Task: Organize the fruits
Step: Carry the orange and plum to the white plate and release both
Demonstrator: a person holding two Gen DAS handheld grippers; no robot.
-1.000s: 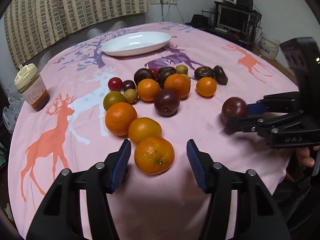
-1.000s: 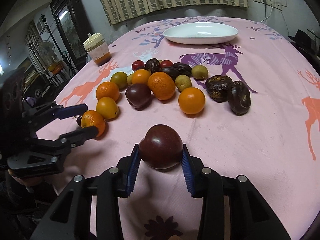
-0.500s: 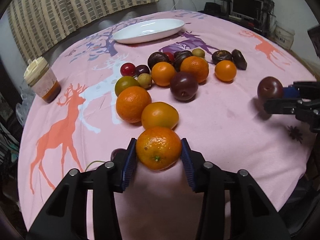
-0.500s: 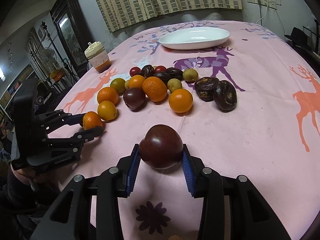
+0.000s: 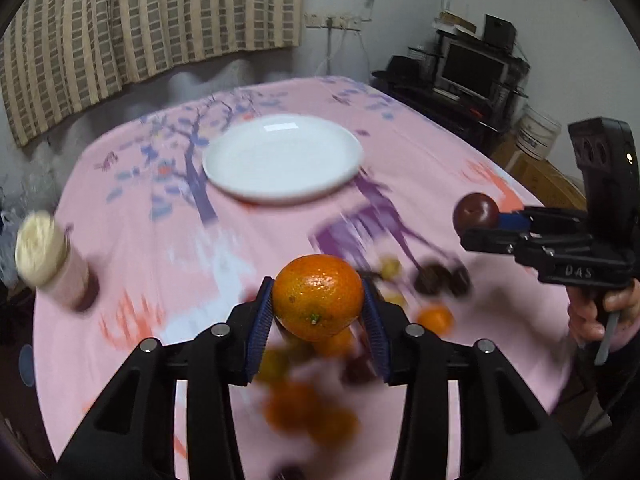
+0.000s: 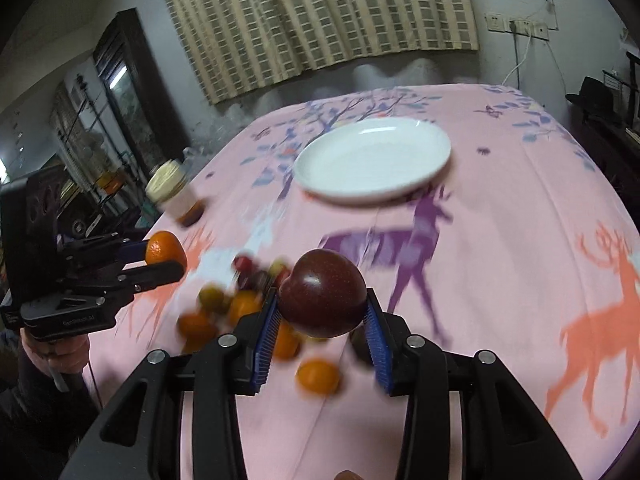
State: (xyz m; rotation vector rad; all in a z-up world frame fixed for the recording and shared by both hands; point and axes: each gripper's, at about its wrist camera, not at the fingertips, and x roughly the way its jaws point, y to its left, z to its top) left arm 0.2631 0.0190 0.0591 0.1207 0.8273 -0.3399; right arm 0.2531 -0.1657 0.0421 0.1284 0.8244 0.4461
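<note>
My left gripper (image 5: 318,322) is shut on an orange tangerine (image 5: 318,297), held in the air above the blurred fruit pile (image 5: 360,320). My right gripper (image 6: 322,328) is shut on a dark red plum (image 6: 323,293), also lifted off the cloth. Each gripper shows in the other's view: the right one with the plum (image 5: 476,211) at the right, the left one with the tangerine (image 6: 165,249) at the left. An empty white plate (image 5: 283,157) (image 6: 374,158) lies ahead on the far part of the pink tablecloth. Oranges, dark plums and small green fruits (image 6: 240,304) lie below, smeared by motion.
A lidded cup with brown drink (image 5: 50,258) (image 6: 174,192) stands at the table's left side. A person's hand (image 5: 592,316) grips the right tool's handle. A TV stand and bucket (image 5: 536,132) lie beyond the right edge, shelves (image 6: 100,128) beyond the left.
The left gripper closed on the tangerine. Both grippers then lifted their fruits off the cloth and moved toward the white plate, which now looks nearer.
</note>
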